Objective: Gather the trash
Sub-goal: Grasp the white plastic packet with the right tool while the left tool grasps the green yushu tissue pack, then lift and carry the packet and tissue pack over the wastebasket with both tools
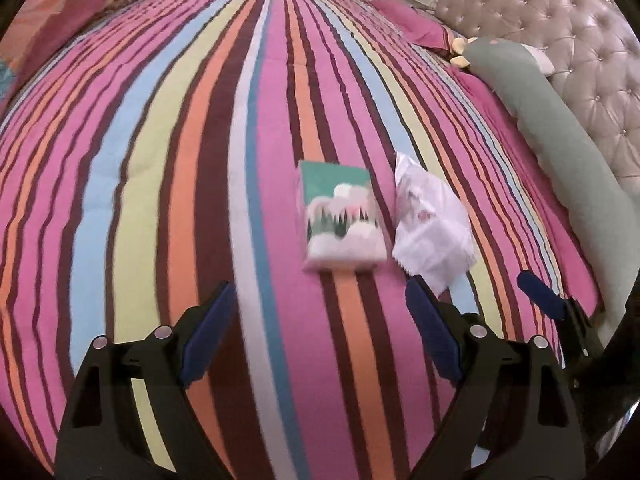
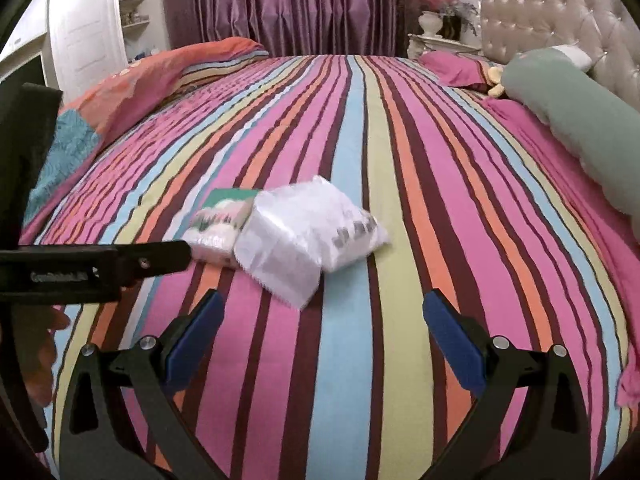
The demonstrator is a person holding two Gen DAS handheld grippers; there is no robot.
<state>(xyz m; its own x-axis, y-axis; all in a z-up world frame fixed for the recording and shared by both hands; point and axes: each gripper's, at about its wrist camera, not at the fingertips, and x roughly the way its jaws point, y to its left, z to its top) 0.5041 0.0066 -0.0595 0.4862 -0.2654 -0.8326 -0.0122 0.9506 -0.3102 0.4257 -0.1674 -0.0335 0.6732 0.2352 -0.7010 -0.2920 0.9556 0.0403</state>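
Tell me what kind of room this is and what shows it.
A bedroom, most likely. The view is filled by a bed under a striped quilt, with a tufted headboard at its right, pillows against it, and purple curtains behind.

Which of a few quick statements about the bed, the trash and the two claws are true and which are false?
1. Both claws are open. True: left claw, right claw.
2. The left claw holds the tissue pack. False: the pack lies free on the quilt.
3. The plastic bag lies beside the pack. True.
4. The quilt is plain white. False: it is striped in many colours.
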